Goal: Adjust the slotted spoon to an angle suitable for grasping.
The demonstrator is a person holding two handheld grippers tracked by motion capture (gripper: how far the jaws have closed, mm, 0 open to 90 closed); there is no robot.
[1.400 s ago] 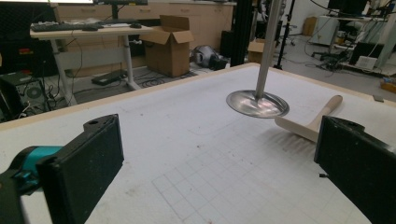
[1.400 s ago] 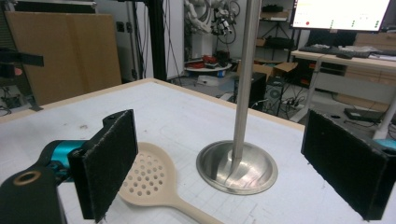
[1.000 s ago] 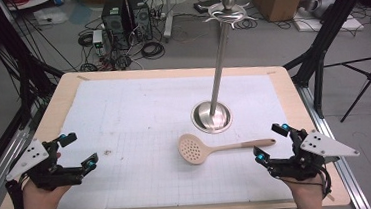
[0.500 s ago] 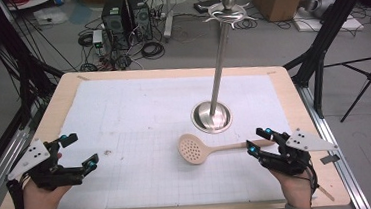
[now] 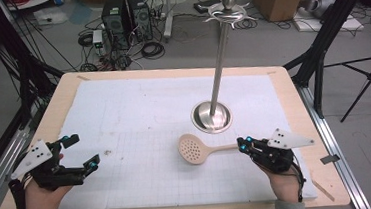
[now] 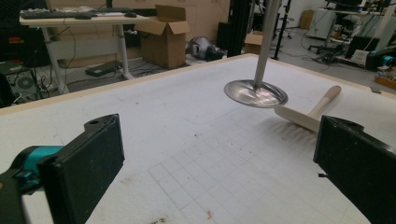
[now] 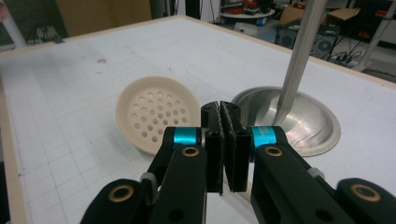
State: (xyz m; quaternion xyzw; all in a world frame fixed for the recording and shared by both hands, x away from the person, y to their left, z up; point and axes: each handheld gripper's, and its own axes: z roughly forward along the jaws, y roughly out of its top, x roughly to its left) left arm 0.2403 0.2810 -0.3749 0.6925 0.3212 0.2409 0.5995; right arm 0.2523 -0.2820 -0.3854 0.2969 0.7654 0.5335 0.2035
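Clamped at its handle end by the right tongs (image 5: 241,144), whose jaws have just been closing, the perforated spoon (image 5: 193,149) lies flat on the bench (image 5: 123,104) beside the hanging stand (image 5: 211,116) — presumably for lifting. The left tongs (image 5: 82,153) rest released — well apart.

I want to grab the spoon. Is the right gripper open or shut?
Shut: the right gripper has its jaws pressed together on the spoon handle.

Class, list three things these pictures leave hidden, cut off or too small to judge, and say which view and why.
1. Spoon handle: right gripper view, hidden behind the shut right tool.
2. Stand top: left gripper view, cut off by the upper edge.
3. Hooks on the stand's crown: high view, too small to count.
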